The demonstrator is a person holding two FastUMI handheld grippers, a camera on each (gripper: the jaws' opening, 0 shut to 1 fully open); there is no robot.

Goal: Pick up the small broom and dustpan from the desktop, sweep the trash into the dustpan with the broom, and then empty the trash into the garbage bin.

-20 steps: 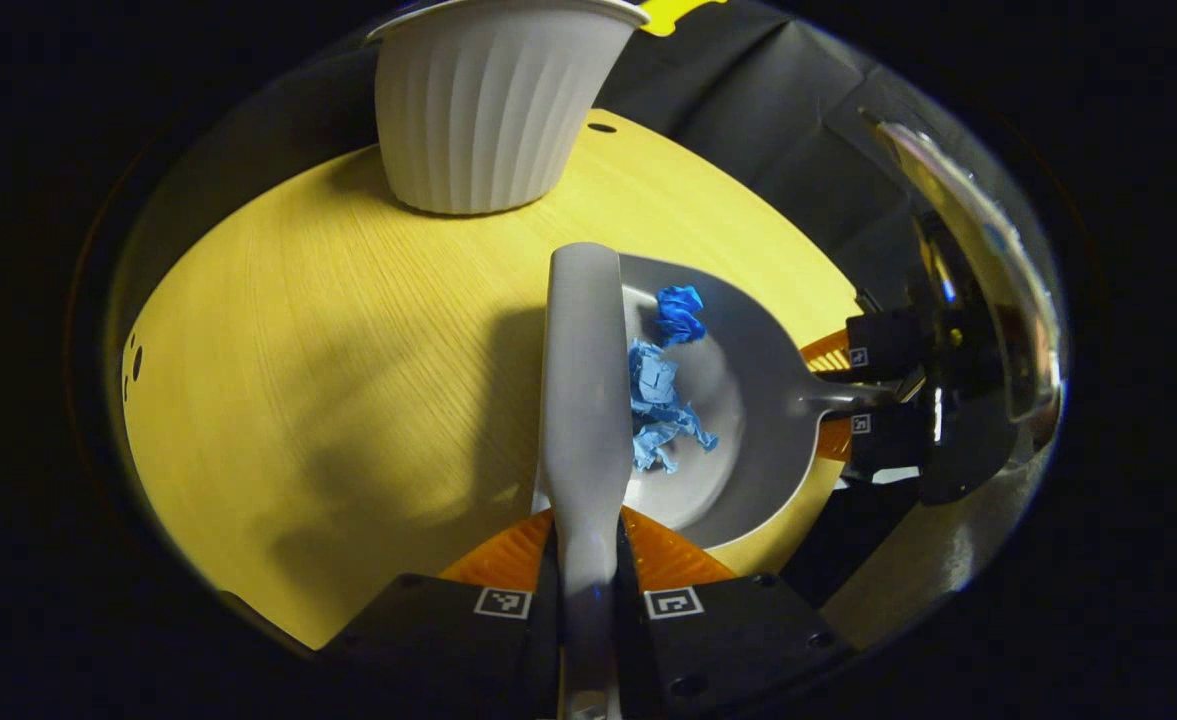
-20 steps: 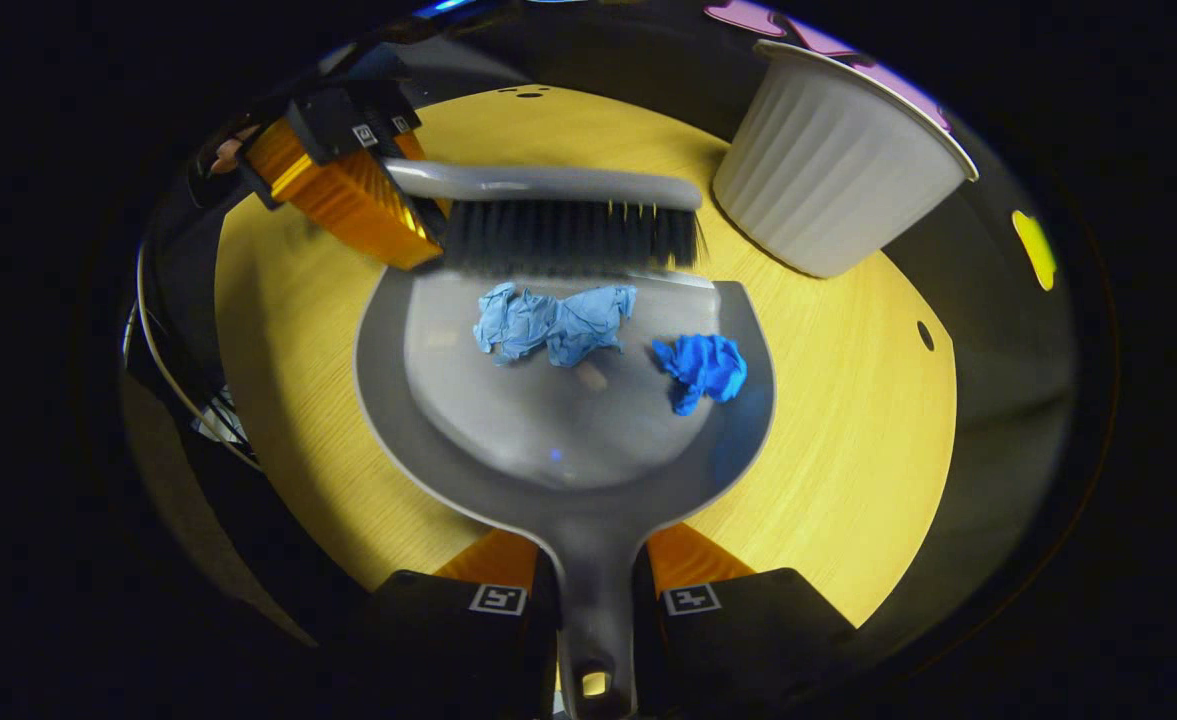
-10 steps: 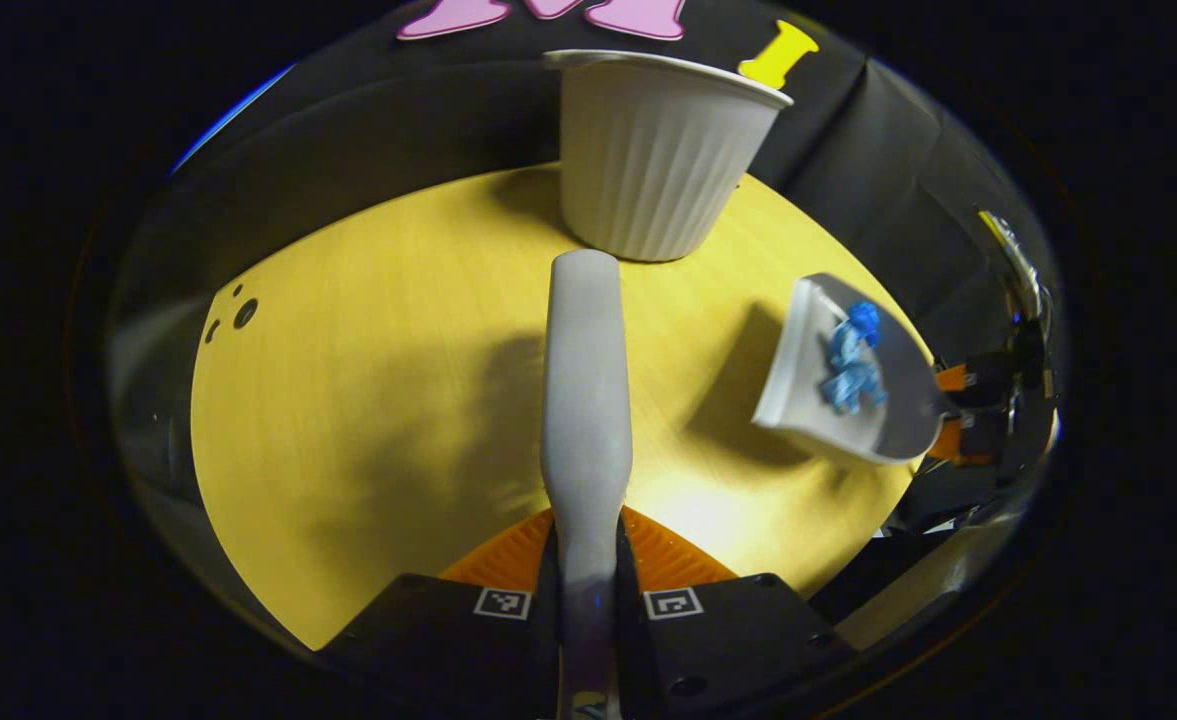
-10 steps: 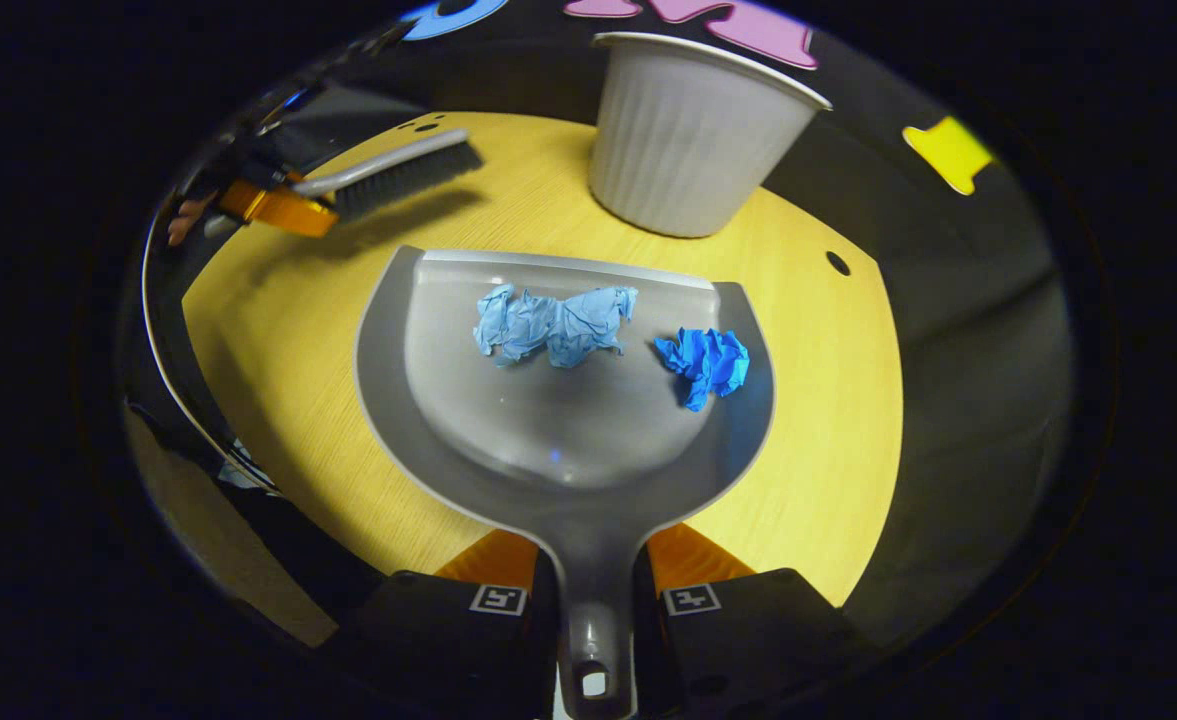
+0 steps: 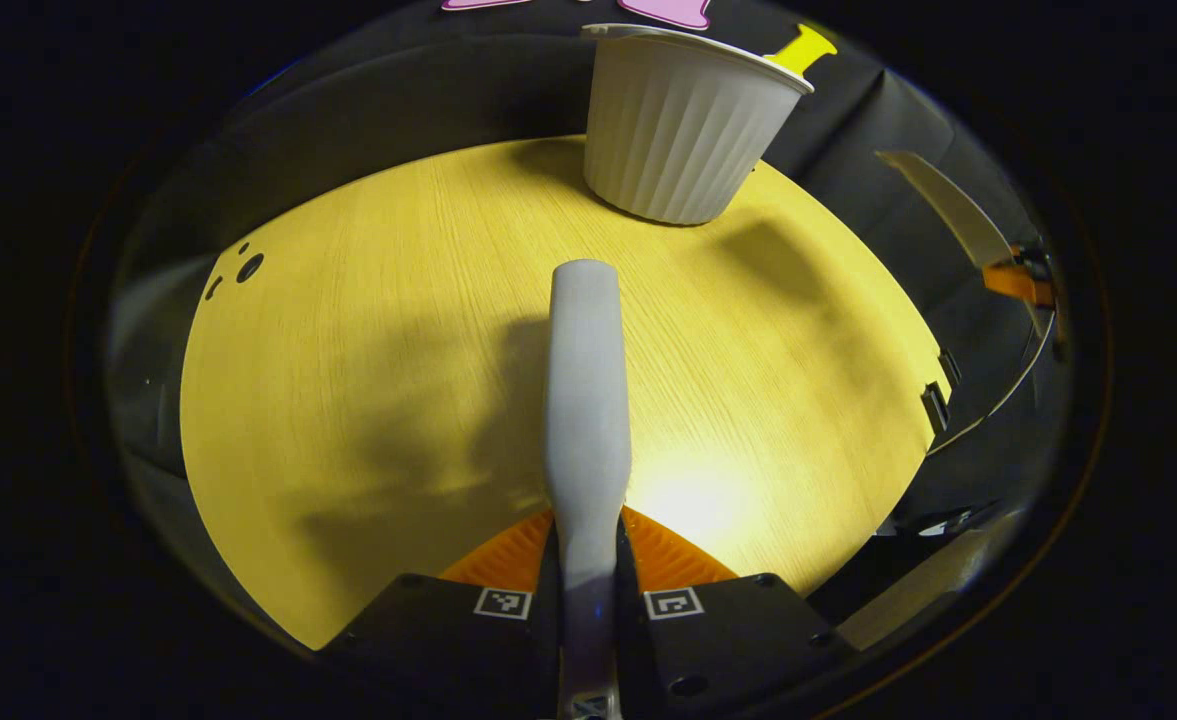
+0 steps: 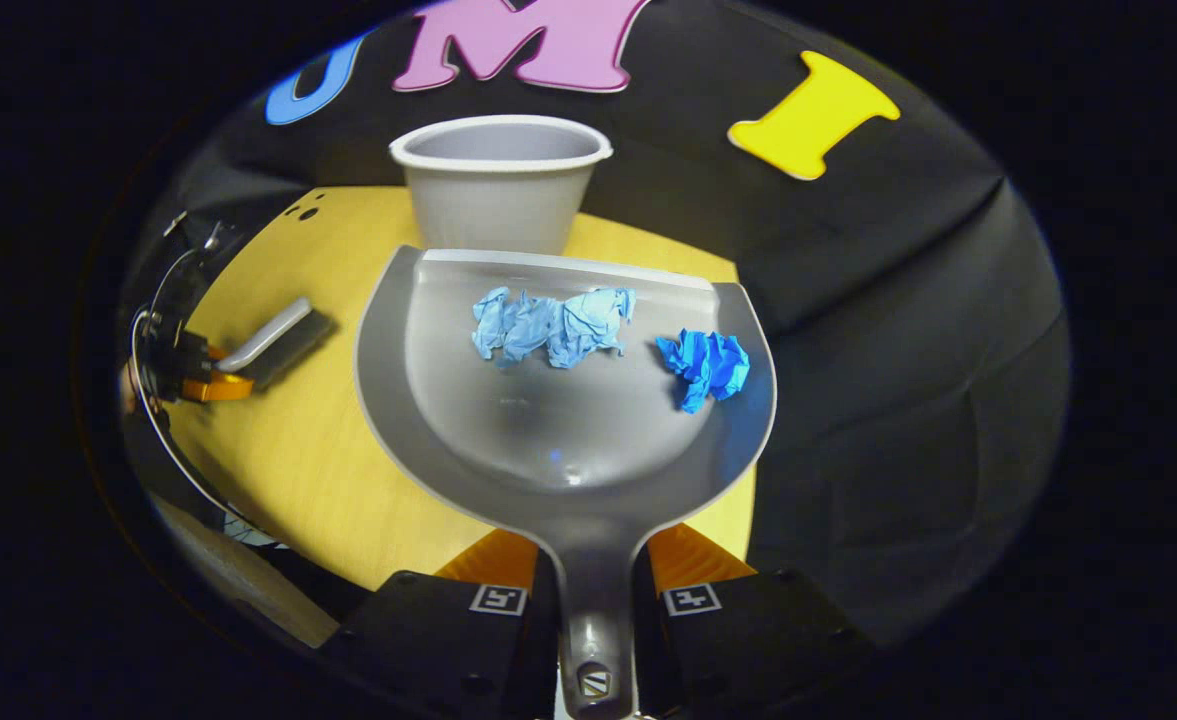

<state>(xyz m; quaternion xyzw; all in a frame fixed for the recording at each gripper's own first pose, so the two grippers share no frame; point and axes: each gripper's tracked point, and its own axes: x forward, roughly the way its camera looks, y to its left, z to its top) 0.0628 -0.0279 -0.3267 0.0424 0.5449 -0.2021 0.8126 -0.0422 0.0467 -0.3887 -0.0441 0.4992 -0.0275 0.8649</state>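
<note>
Both grippers are pinching plastic handles. On the right gripper (image 6: 596, 600), the two fingers press on the narrow stem of the grey plastic dustpan (image 6: 558, 440), which is held roughly level in the air with its front lip towards the white ribbed plastic garbage bin (image 6: 500, 185). The bin stands on the round yellow wooden desktop (image 6: 278, 470) just beyond the pan's lip. On the left gripper (image 5: 588, 600), the fingers clamp the pale grey handle of the small broom (image 5: 586, 400), which hangs above the desktop, well apart from the bin (image 5: 683, 130).

Two pieces of trash lie loose in the pan: a crumpled pale blue paper wad (image 6: 553, 325) near the lip and a smaller crumpled dark blue wad (image 6: 705, 365) towards the right rim. Both look very light and springy, so they will probably slide or tumble at a small tilt, and a quick swing could flick them out. The pan appears stiff, smooth and light, and its stem is slim, so it may twist between the fingers if tipped hard; the present hold on the stem, close behind the scoop, seems the right place. The bin looks thin-walled and light, so a knock from the lip could shove or topple it. Sweeping looks finished, and emptying comes next.
</note>
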